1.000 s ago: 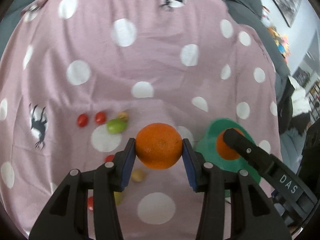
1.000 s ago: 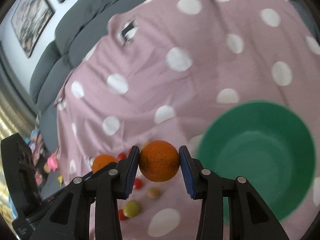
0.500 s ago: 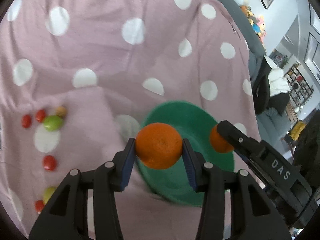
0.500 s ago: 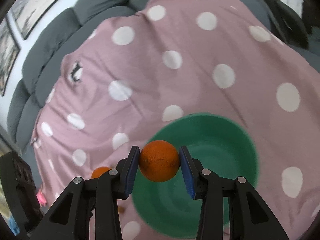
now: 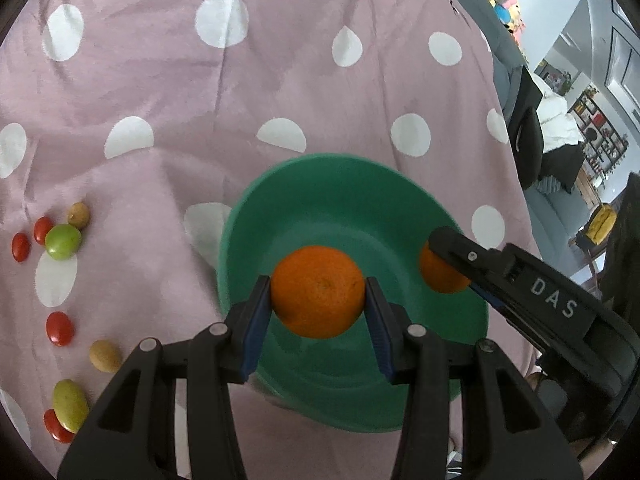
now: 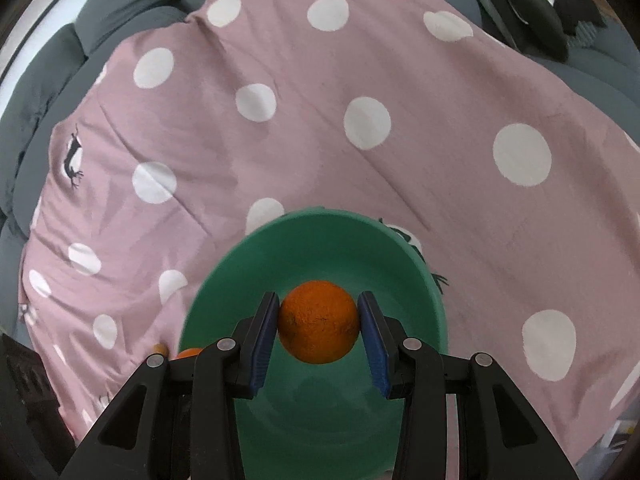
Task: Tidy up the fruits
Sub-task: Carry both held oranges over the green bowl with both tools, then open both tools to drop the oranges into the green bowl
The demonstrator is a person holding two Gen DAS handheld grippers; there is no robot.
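Observation:
My left gripper (image 5: 318, 312) is shut on an orange (image 5: 318, 292) and holds it over the green bowl (image 5: 344, 196), which rests on a pink polka-dot cloth. The right gripper (image 5: 448, 268) reaches in from the right in the left wrist view, shut on a second orange (image 5: 440, 276) above the bowl's right side. In the right wrist view my right gripper (image 6: 318, 336) clamps that orange (image 6: 318, 326) over the bowl (image 6: 320, 236). The bowl's inside looks bare. A sliver of the left orange (image 6: 190, 353) shows at the lower left.
Several small red, green and tan fruits (image 5: 62, 240) lie scattered on the cloth (image 5: 200, 100) left of the bowl. A grey sofa (image 6: 48, 60) runs behind the cloth. Room furniture (image 5: 560, 128) stands at the far right.
Both grippers have carried their oranges from beside the bowl to above it and dipped lower. The bowl now fills the middle of both views; the small fruits slid to the left edge.

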